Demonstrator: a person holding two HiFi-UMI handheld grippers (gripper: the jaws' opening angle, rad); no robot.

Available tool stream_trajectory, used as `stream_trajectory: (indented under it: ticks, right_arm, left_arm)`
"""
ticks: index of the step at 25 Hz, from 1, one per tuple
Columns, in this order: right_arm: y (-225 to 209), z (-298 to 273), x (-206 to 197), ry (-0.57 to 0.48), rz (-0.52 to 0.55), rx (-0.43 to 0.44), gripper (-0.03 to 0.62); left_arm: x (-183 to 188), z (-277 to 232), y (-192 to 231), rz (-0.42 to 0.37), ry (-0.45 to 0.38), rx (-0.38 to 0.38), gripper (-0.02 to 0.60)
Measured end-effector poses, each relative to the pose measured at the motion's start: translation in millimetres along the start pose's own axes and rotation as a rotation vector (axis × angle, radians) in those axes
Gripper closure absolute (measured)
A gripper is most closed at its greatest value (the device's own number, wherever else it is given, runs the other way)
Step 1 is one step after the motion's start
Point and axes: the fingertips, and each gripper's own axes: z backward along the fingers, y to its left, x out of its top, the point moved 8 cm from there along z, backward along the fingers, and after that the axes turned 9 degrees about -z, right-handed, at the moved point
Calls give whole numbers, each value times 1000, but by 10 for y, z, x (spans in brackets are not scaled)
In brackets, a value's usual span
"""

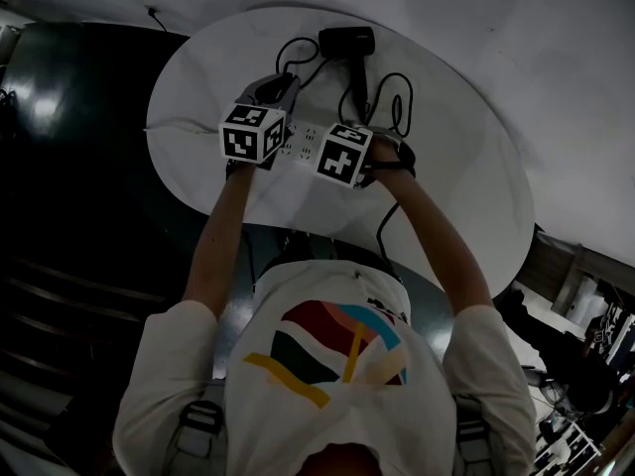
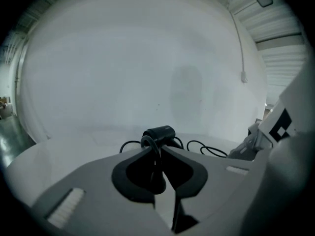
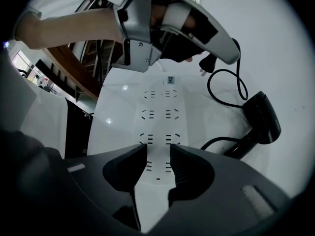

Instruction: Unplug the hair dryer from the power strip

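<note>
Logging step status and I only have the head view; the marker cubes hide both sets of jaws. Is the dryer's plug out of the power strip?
Observer: Yes. The right gripper view shows the plug held clear above the power strip, prongs bare.
Operator: Left jaws actually on it?
Observer: The left gripper view shows the left gripper with its jaws nearly together on the plug's black body.
Operator: And the right one?
Observer: The right gripper has its jaws apart over the strip, with sockets showing in the gap. I can't tell whether the tips touch it.
</note>
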Motion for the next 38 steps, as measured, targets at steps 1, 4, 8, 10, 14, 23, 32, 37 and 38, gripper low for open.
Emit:
stream_trajectory:
  ticks: [1, 4, 8, 10, 14, 23, 32, 37, 38]
  right_arm:
    - [-1, -1, 2, 2, -1, 2, 431]
    - [-7, -3, 5, 9, -2, 4, 433]
    - [-25, -15, 4, 9, -9, 5, 434]
    - [-25, -11, 6, 10, -12, 4, 434]
    - [-29, 0, 10, 9, -14, 7, 436]
    - [-7, 13, 17, 8, -14, 3, 437]
    - [0, 7, 17, 12, -14, -4, 438]
    - [14, 17, 25, 14, -14, -13, 438]
    - [14, 16, 24, 15, -16, -16, 437]
  left_arm:
    - [-35, -14, 6, -4, 16, 7, 546]
    - [-129, -65, -4, -11, 50, 31, 549]
    - [-248, -138, -49, -16, 100, 18, 548]
    - [-304, -158, -63, -19, 127, 12, 515]
    - [-331, -181, -71, -16, 141, 15, 414]
    - [-334, -125, 17, 50, 102, 117, 150]
    - [-247, 55, 153, 42, 38, 215, 112]
    - [-139, 152, 104, 46, 1, 213, 114]
    - [-117, 166, 90, 52, -6, 212, 115]
